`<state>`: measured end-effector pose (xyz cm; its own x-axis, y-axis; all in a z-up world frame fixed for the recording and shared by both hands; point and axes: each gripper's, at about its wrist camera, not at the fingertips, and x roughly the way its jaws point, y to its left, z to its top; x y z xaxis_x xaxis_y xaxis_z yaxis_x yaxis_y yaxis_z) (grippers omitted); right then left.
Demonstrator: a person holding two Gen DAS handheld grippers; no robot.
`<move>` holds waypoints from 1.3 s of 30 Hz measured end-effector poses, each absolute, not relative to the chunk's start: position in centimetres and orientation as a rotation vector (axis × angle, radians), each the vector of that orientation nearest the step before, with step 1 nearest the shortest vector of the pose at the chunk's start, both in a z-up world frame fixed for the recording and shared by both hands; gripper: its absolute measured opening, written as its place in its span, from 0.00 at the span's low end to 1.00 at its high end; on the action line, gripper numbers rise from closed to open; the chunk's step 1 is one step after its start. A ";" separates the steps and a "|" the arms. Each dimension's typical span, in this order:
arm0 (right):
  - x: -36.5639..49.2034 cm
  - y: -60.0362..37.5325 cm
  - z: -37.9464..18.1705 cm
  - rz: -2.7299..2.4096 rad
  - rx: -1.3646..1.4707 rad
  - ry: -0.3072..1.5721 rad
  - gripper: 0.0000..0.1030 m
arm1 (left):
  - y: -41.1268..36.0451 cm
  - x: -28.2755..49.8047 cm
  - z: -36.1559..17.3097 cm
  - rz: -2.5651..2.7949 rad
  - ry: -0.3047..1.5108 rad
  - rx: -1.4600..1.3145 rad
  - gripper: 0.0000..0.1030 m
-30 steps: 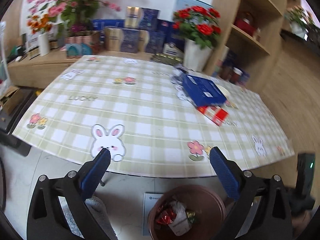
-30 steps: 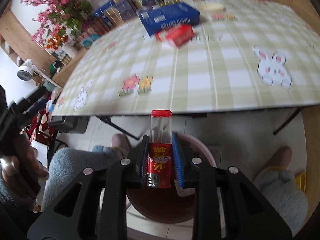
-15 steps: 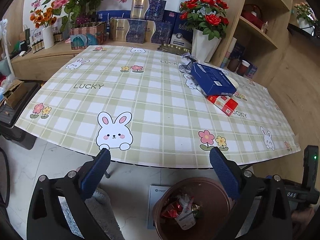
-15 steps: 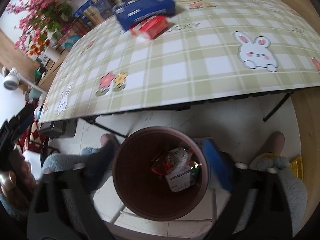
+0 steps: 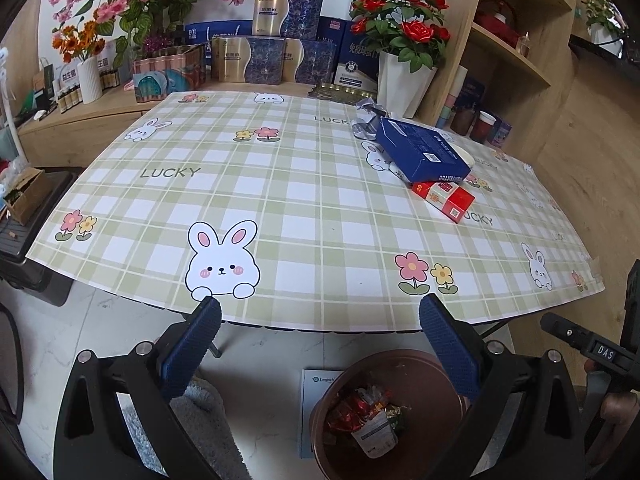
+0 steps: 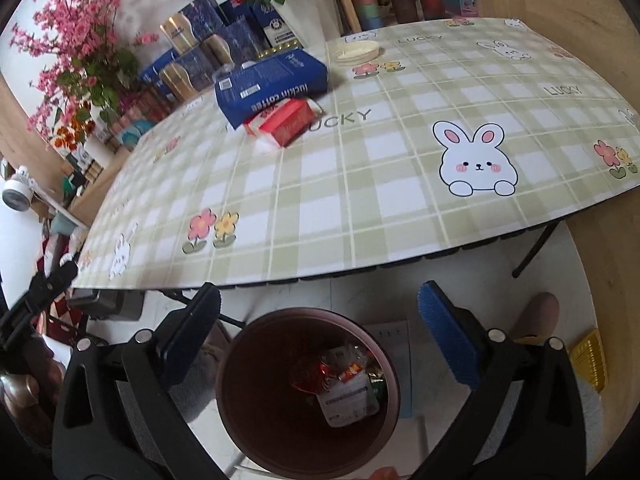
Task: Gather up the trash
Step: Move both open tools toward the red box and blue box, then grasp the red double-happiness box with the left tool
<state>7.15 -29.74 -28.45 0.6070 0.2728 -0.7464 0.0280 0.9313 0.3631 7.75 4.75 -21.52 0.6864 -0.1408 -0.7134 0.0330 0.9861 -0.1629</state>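
A brown trash bin [image 6: 240, 412] stands on the floor below the table's near edge, with wrappers and a red can inside; it also shows in the left wrist view [image 5: 436, 372]. My right gripper [image 6: 319, 306] is open and empty just above the bin. My left gripper [image 5: 320, 316] is open and empty over the floor near the table edge. On the table lie a blue carton [image 5: 422, 154], a red box [image 5: 446, 198] and crumpled silver foil [image 5: 366, 124]. The carton [image 6: 272, 80] and red box [image 6: 286, 120] also show in the right wrist view.
The table [image 5: 280, 184] has a green plaid cloth with rabbits. A white paper plate [image 6: 356, 50] lies behind the carton. Boxes and flower vases [image 5: 404, 80] line the back. Wooden shelves [image 5: 504, 52] stand at the right. A yellow tray [image 6: 588, 360] lies on the floor.
My right gripper held a red can over the bin a second ago; it has opened and the can lies in the bin. Both grippers have lifted a little toward the table.
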 end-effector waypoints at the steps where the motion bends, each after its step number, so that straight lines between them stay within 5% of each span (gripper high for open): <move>1: 7.2 -29.8 -28.4 0.144 0.362 0.910 0.95 | 4.8 7.8 -21.6 -0.097 0.812 -0.145 0.94; 15: 11.5 -28.9 -26.1 0.119 0.110 0.912 0.95 | 5.5 9.9 -21.6 -0.110 0.826 -0.159 0.94; 29: 20.0 -31.1 -25.9 0.096 0.269 0.935 0.95 | 0.9 19.2 -19.3 -0.232 0.806 -0.126 0.94; 39: 22.8 -35.6 -26.8 0.013 0.321 0.928 0.95 | -8.1 26.5 -23.5 -0.291 0.933 -0.229 0.94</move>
